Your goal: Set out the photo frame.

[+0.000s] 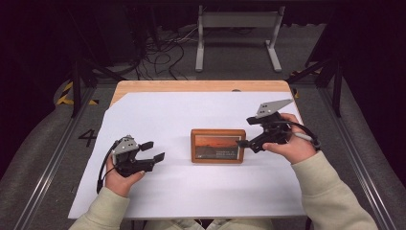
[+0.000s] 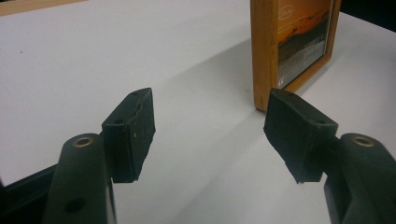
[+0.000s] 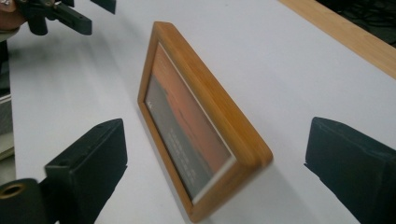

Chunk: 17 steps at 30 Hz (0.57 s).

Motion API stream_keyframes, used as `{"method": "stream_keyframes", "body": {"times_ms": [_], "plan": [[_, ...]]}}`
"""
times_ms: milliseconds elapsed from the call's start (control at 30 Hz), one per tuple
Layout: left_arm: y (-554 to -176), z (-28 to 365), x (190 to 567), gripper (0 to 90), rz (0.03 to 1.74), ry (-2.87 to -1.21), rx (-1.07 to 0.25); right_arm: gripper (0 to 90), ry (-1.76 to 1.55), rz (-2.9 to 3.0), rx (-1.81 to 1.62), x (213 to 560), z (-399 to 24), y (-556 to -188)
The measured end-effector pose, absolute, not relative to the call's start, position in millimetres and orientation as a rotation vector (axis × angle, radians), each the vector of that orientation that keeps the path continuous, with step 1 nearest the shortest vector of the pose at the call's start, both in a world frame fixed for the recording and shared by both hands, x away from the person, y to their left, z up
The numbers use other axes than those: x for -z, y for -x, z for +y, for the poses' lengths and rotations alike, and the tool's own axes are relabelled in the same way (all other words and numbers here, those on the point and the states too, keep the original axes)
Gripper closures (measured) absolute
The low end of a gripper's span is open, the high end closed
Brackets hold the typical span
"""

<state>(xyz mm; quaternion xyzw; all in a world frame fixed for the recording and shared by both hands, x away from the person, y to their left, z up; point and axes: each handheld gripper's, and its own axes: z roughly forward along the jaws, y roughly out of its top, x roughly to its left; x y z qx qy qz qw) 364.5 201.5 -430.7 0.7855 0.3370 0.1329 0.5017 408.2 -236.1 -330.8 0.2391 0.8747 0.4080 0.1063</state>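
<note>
A "4" marks the floor; the picture frame's caption seems unreadable.

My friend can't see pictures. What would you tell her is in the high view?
A small wooden picture frame with an orange sunset photo stands on a white sheet covering a wooden table. A person in cream sleeves holds the open black left gripper and right gripper on either side of it, not touching.

Wooden picture frame with orange sunset photo, standing upright on its long edge, mid-table on the white sheet.
</note>
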Motion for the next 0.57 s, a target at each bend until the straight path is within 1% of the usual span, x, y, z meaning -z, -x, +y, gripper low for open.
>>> {"method": "stream_keyframes", "body": {"times_ms": [33, 67, 100, 133, 300, 400, 433, 467, 567], "plan": [[-362, 202, 431, 33.9, 0.829, -1.897, -0.3, 5.2, -0.723, 2.555, -1.212, 333, -242, -405], [-363, 203, 431, 33.8, 0.815, -1.898, -0.316, 5.1, -0.74, 2.532, -1.226, 336, -249, -402], [-361, 203, 431, 33.7, 0.821, -1.898, -0.302, 5.0, -0.762, 2.508, -1.244, 340, -256, -399], [-361, 204, 431, 33.6, 0.812, -1.898, -0.318, 4.7, -0.789, 2.48, -1.258, 345, -264, -396], [-359, 208, 432, 33.2, 0.82, -1.893, -0.306, 4.9, -0.911, 2.385, -1.281, 375, -297, -379], [-358, 211, 432, 33.0, 0.812, -1.889, -0.309, 5.1, -0.972, 2.334, -1.28, 393, -312, -371], [-358, 211, 432, 33.0, 0.812, -1.889, -0.309, 5.1, -0.972, 2.334, -1.28, 393, -312, -371], [-358, 212, 431, 33.0, 0.803, -1.878, -0.318, 4.9, -1.022, 2.289, -1.296, 404, -321, -369], [-358, 212, 431, 33.0, 0.796, -1.873, -0.317, 5.1, -1.035, 2.26, -1.289, 408, -326, -368]]}}
